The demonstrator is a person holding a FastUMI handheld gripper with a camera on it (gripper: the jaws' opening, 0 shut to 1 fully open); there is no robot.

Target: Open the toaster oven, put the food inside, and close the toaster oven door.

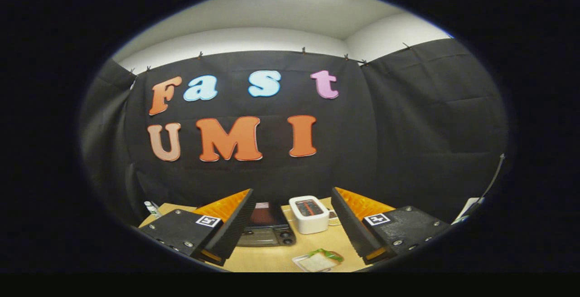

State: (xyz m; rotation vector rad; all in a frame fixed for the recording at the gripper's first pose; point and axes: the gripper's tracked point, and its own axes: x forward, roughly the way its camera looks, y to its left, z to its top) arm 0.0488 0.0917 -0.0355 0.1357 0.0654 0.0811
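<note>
fingers of the gripper [290,224] stand wide apart with nothing between the pads, held up above a light wooden table [272,258] and apart from everything on it. toaster oven [267,226], dark with a reddish glass front and two round knobs along its near edge, sits on the table in the gap between the fingers, closer to the left one, whose tip hides part of its side; whether the door is open or closed cannot be told from this angle. food [318,260], a pale slice with something green on top, lies on a small clear tray nearer the camera than the oven, low between the fingers and toward the right one. white toaster [309,214] with slots on its top stands just beside the oven on the right. small white bottle [152,208] stands near the table's far left corner, beyond the left finger. black cloth wall [408,129] rises behind the table.
</note>
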